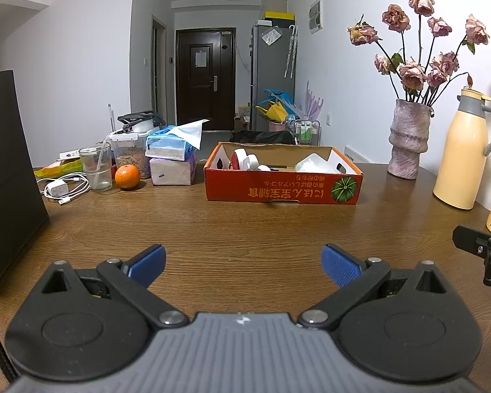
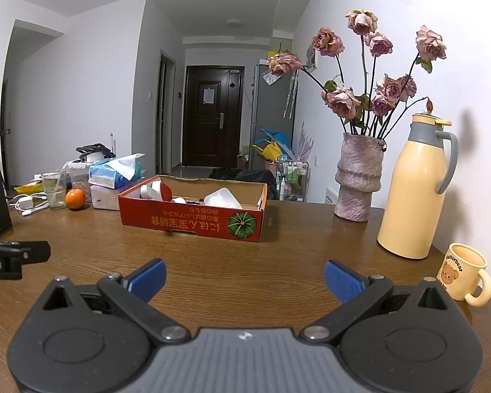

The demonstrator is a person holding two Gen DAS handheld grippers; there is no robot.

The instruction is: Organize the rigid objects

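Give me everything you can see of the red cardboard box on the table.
The red cardboard box is a shallow open-topped tray, brown inside, with white print upside down and a green pumpkin picture on its near wall. It sits flat on the wooden table, beyond both open grippers, touching neither. Inside lie white items and one with a red face; I cannot identify them.

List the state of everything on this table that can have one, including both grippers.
Left gripper: open, empty.
Right gripper: open, empty.
Red cardboard box: open-topped, holding white items.
Cream thermos jug: upright, lid closed.
Cream bear mug: upright.
Clear drinking glass: upright, straw inside.
Pink textured vase: upright, holding dried roses.
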